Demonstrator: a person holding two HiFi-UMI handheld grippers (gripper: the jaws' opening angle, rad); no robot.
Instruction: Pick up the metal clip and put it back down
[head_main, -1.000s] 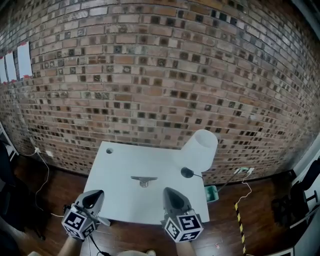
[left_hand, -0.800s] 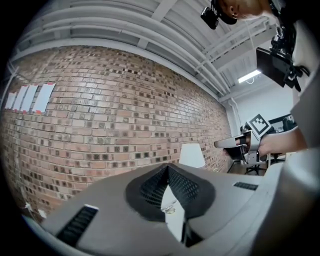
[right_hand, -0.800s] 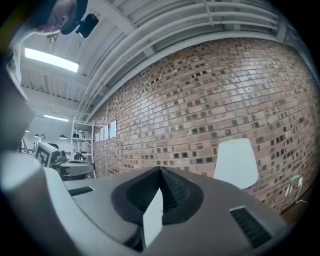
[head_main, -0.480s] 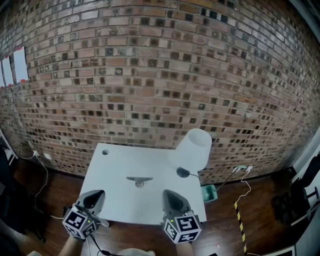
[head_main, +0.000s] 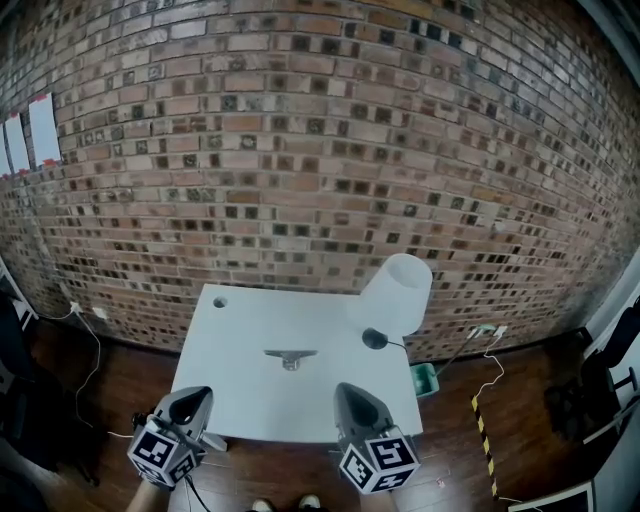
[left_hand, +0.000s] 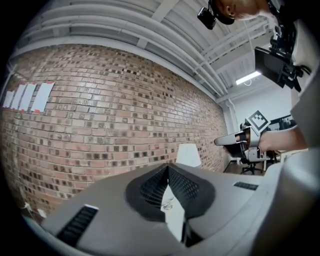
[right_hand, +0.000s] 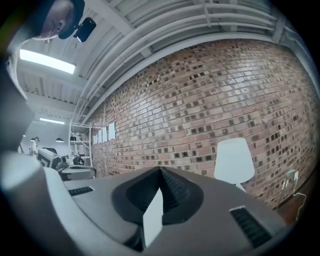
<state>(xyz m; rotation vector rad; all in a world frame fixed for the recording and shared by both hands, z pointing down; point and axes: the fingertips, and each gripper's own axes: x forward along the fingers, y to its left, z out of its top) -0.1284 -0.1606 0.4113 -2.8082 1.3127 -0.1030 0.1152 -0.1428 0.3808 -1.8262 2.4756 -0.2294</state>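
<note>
Trouble looked likeliest at the grasp: head view had the metal clip (head_main: 290, 356) at the middle of the table (head_main: 230, 400), well ahead of left gripper (head_main: 193, 398) and right gripper (head_main: 349, 392); left gripper view, then right gripper view, showed jaws pressed together and empty, so reaching in unopened would probably have shoved it aside.

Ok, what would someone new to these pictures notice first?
The brick wall fills the background. Before it stands a white table with the metal clip lying alone at its middle. A white lamp stands at the table's far right corner, and the left tool and right tool hang at its near edge, both empty.
</note>
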